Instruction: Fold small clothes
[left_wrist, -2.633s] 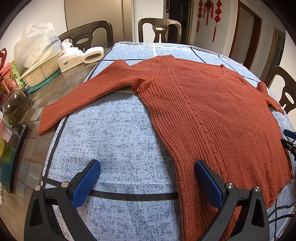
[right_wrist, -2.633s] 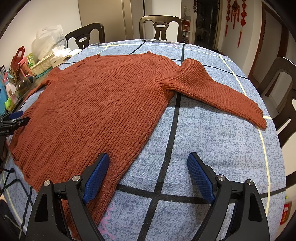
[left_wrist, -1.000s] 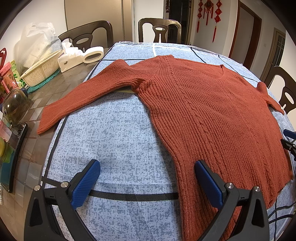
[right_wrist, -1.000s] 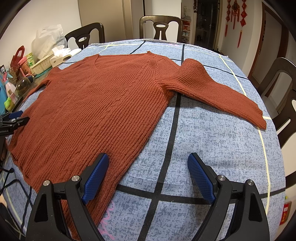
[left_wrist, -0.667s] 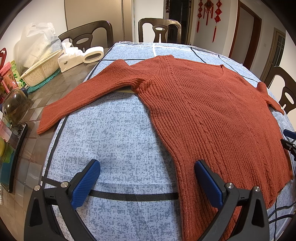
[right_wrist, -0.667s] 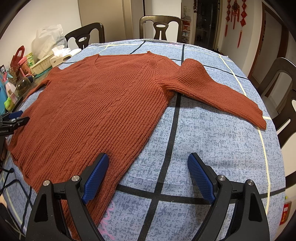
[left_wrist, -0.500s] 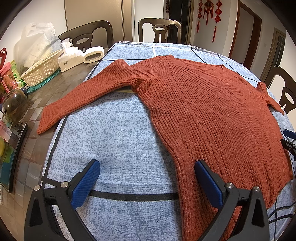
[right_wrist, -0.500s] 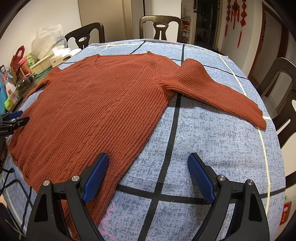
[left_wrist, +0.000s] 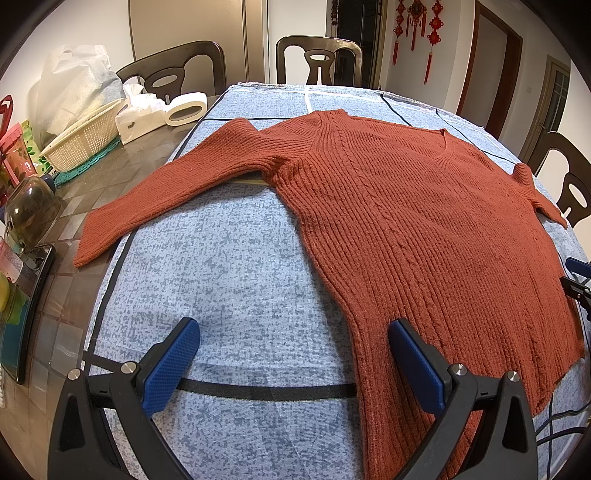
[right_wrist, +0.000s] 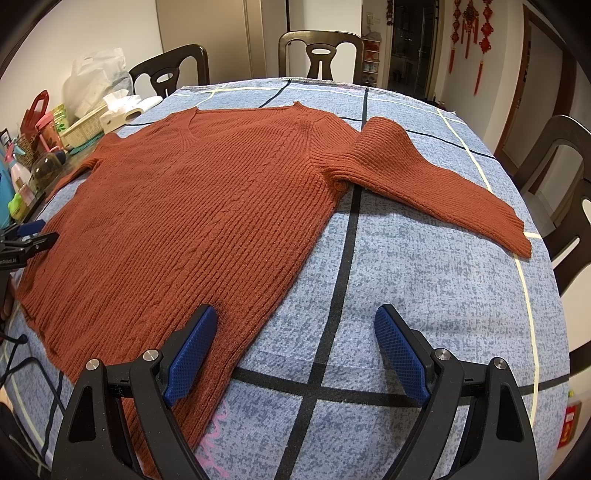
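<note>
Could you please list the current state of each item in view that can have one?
Rust-red ribbed knit sweater: spread flat, unfolded, both sleeves out.
Left tongs: open, empty, at the hem's left corner.
Right tongs: open, empty, at the hem's right corner.
Blue speckled tablecloth: laid flat beneath the sweater.
</note>
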